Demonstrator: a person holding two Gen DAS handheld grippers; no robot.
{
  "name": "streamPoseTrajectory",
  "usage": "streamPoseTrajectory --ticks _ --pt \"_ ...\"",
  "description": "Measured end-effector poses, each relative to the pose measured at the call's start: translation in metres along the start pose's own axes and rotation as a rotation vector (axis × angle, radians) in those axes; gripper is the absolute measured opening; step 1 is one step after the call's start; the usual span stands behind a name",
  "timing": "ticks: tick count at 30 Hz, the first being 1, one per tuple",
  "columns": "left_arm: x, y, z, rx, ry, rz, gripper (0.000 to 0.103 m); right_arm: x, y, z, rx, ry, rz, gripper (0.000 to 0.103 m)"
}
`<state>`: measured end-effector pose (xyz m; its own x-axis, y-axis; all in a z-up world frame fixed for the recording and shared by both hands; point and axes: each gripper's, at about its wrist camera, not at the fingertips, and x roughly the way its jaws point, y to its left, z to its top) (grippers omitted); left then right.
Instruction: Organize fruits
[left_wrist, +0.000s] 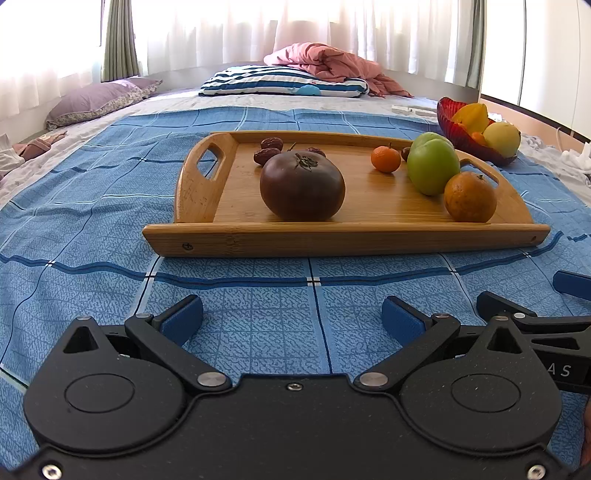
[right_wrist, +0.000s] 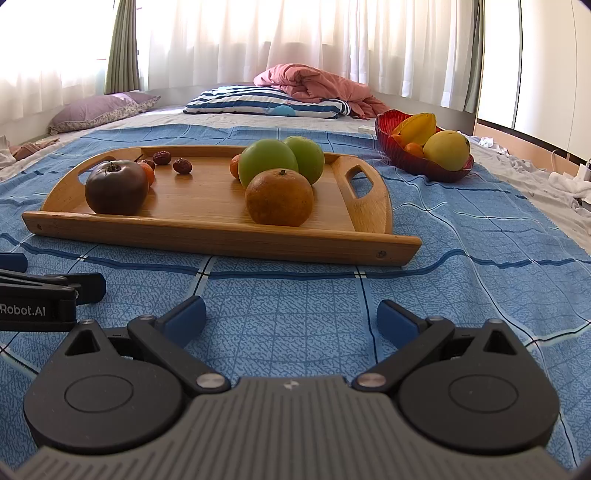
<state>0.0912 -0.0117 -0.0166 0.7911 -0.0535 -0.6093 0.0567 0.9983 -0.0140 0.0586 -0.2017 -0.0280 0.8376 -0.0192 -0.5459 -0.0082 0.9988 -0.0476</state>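
A wooden tray (left_wrist: 369, 236) (right_wrist: 207, 236) lies on the blue bedspread. On it are a dark tomato (left_wrist: 302, 186) (right_wrist: 116, 187), a green apple (left_wrist: 433, 166) (right_wrist: 266, 162), a second green fruit (right_wrist: 308, 157), a dull orange (left_wrist: 470, 197) (right_wrist: 279, 197), a small mandarin (left_wrist: 385, 159) and red dates (left_wrist: 266, 156) (right_wrist: 182, 165). A red bowl (left_wrist: 469, 142) (right_wrist: 417, 162) holds yellow and orange fruit. My left gripper (left_wrist: 291, 317) is open and empty, low over the spread before the tray. My right gripper (right_wrist: 291, 315) is open and empty beside it.
Striped pillow (left_wrist: 284, 81), pink quilt (left_wrist: 325, 62) and purple pillow (left_wrist: 99, 99) lie farther up the bed. Curtains hang behind. White cloth and cables (right_wrist: 569, 177) lie at the right edge. Bare blue spread (right_wrist: 480, 229) lies right of the tray.
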Motion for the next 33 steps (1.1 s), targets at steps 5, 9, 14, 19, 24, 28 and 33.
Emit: streamPoseTrajectory --ticks 5,9,14,19,24,28,33 --pt "0.0001 -0.0002 -0.0002 -0.001 0.001 -0.001 0.103 -0.0001 0.0001 -0.0002 -0.001 0.0 0.0 0.103" --pt "0.0002 -0.0001 -0.0003 0.0 0.0 0.0 0.103 -0.0001 0.0 0.0 -0.001 0.0 -0.001 0.103" --pt "0.0003 -0.0004 -0.0005 0.0 0.0 0.0 0.103 -0.0002 0.0001 -0.0001 -0.001 0.0 -0.001 0.103" --pt "0.001 0.0004 0.0001 0.004 0.004 0.004 0.103 -0.0002 0.0001 -0.0001 -0.002 0.0 -0.001 0.103" --pt "0.0018 -0.0001 0.001 0.003 0.007 0.007 0.103 -0.0002 0.0002 0.0 -0.002 0.0 -0.001 0.103" --pt "0.0014 -0.0004 0.0006 0.004 0.003 0.012 0.103 -0.0003 0.0003 0.0 -0.002 0.0 -0.001 0.103" --pt "0.0025 0.0004 -0.0004 0.004 0.001 0.014 0.103 -0.0003 0.0003 0.0 -0.003 0.0 -0.001 0.103"
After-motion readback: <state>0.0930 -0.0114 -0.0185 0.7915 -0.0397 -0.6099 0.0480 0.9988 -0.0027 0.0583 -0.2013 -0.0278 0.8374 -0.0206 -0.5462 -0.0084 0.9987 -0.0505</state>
